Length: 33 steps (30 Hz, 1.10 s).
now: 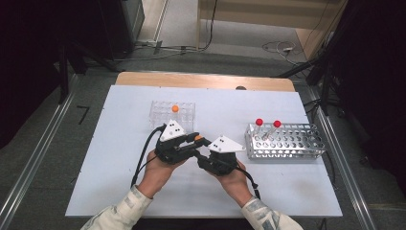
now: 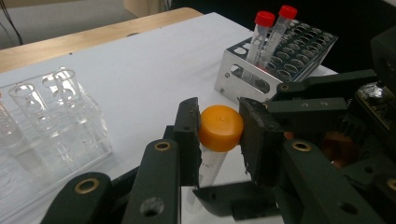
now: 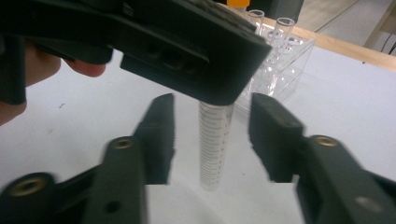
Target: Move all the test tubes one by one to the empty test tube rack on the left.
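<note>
Black jaws of the left gripper (image 2: pixel 219 133) are rising closest to the lens in its own view, pinching the orange cap (image 2: pixel 220 127) of a graduated tube (image 2: pixel 211 164) from both sides; the clear tube body is hanging below that grip, above the white table (image 2: pixel 149 70).

From the right gripper view, the right gripper (image 3: pixel 211 135) is standing spread, its two pads flanking the tube's marked body (image 3: pixel 212 140) without pressing it, so the tube is sitting between open jaws and resting wholly on the left grip.

This is looking like a handover, or a cap being worked, between the two tools. To do it well, the left pinch should be staying firm and level on the cap while the right jaws are centring on the tube body and closing squarely, so nothing is twisting or slipping.

Just beyond the left gripper in the high view, the clear plastic rack (image 1: pixel 172 114) is holding another orange-capped tube (image 1: pixel 175 109). Farther off to the right of the right gripper, the metal rack (image 1: pixel 287 143) is carrying two red-capped tubes (image 1: pixel 259 122), tilted.
</note>
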### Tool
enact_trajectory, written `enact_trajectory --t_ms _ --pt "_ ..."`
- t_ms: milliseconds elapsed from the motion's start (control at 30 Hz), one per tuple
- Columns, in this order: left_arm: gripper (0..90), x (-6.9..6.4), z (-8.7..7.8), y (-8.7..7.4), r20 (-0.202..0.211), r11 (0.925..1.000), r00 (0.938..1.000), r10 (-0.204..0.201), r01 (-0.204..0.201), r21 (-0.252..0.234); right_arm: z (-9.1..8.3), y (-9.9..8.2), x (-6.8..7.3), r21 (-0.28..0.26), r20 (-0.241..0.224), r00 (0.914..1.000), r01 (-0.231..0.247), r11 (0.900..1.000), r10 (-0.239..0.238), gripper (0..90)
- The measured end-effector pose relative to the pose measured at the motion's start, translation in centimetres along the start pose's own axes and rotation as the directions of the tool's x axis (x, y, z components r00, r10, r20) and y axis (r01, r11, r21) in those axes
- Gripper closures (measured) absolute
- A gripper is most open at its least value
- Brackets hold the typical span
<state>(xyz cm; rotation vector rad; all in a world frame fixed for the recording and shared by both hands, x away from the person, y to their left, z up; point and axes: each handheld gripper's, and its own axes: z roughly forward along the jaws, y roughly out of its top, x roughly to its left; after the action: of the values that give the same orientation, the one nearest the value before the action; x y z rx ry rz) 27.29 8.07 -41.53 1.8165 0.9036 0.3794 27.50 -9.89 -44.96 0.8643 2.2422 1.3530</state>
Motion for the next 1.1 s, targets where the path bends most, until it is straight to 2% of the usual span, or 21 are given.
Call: enact_trajectory --t_ms 100,200,267,500,533,567,733,900,1100 --pt "69.8 0.2 -0.1 0.0 -0.002 1.0 1.0 -0.009 0.009 -0.003 -0.1 0.0 -0.2 0.006 -0.005 0.9999 -0.012 0.9999 0.012 34.2" --pt "69.8 0.5 -0.2 0.0 -0.009 0.9999 0.9999 -0.015 0.015 -0.004 -0.4 0.0 -0.6 0.008 -0.008 0.9998 -0.018 0.9998 0.018 29.4" --pt "69.8 0.6 -0.2 0.1 -0.012 0.9999 0.9998 -0.016 0.016 -0.003 -0.9 0.0 -0.8 0.009 -0.007 0.9998 -0.016 0.9998 0.016 27.7" --pt "69.8 3.0 -1.5 0.7 -0.059 0.9974 0.9959 -0.069 0.068 -0.021 -3.5 -0.5 -1.8 0.003 0.002 0.9999 -0.015 0.9999 0.015 27.1" --pt "69.8 3.0 -1.5 0.7 -0.059 0.9974 0.9959 -0.069 0.068 -0.021 -3.9 -0.7 -2.0 0.005 0.003 0.9998 -0.021 0.9998 0.021 27.1" --pt "69.8 3.6 -1.8 0.9 -0.076 0.996 0.9934 -0.086 0.084 -0.031 -4.3 -0.8 -2.2 0.006 0.006 0.9998 -0.02 0.9998 0.02 27.2" --pt "69.8 4.9 -2.8 1.7 -0.117 0.9942 0.9881 -0.099 0.093 -0.054 -6.0 -1.7 -2.8 0.012 0.008 0.9998 -0.017 0.9998 0.017 27.6" --pt "69.8 6.8 -3.6 2.8 -0.166 0.9931 0.98 -0.11 0.101 -0.06 -6.8 -2.3 -3.1 0.022 0.01 0.9997 -0.025 0.9994 0.024 27.6" --pt "69.8 8.3 -3.9 3.9 -0.214 0.9906 0.9683 -0.129 0.115 -0.074 -6.9 -2.4 -3.1 0.017 0.009 0.9997 -0.024 0.9996 0.024 28.6"
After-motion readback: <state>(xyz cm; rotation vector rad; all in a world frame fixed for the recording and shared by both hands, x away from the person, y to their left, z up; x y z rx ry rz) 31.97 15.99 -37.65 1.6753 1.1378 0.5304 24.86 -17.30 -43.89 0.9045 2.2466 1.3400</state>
